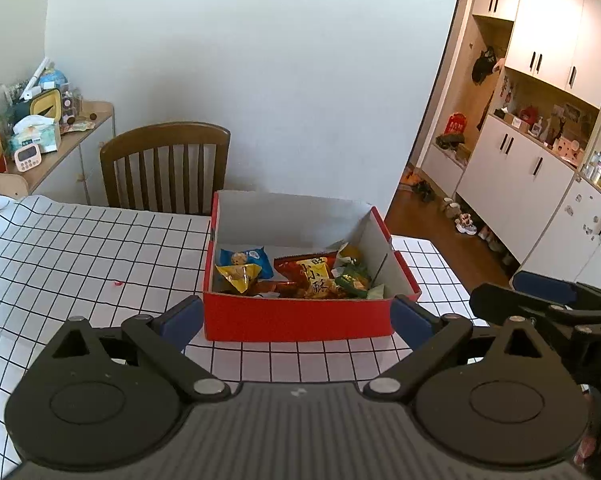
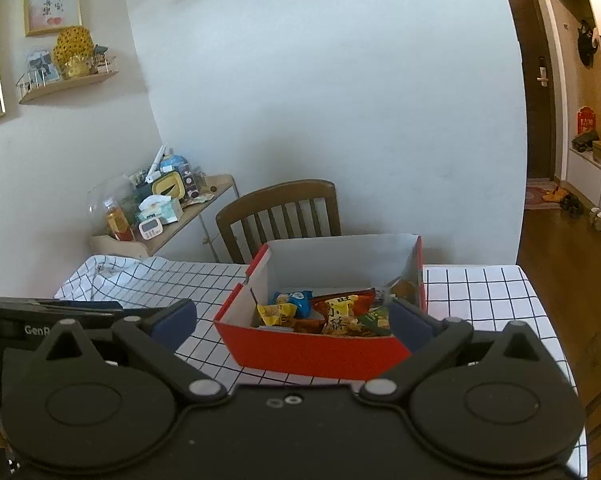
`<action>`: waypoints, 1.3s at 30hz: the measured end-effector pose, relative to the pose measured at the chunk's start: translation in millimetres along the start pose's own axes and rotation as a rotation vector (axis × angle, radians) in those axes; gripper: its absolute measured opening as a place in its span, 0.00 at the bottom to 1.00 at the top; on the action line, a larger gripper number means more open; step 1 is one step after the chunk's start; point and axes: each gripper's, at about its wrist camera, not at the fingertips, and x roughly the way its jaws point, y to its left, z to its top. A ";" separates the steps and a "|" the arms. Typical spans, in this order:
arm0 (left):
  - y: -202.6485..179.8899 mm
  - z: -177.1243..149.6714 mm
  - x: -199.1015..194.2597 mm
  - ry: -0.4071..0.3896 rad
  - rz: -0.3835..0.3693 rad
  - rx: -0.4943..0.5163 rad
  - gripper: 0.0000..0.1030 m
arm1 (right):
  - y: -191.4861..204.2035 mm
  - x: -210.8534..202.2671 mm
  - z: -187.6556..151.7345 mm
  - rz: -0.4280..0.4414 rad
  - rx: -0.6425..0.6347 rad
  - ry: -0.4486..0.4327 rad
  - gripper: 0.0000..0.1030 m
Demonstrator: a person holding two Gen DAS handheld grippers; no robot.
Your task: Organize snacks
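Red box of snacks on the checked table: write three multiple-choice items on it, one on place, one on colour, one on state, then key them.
1. Where do the snack packets lie?
A. inside the red box
B. on the chair
C. on the floor

2. What colour is the packet with the cookie picture?
A. green
B. blue
C. pink

3. How do the left tongs stand?
A. shut on a packet
B. shut on the box wall
C. open, holding nothing

Key: 1 A, the packets sit between the box walls. 2 B, its wrapper is blue. 3 C, the pads stand wide apart, nothing pressed between them.
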 end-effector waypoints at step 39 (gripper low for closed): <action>-13.0 -3.2 -22.7 -0.043 0.015 0.015 0.97 | -2.5 -10.6 -3.3 -0.020 0.029 -0.016 1.00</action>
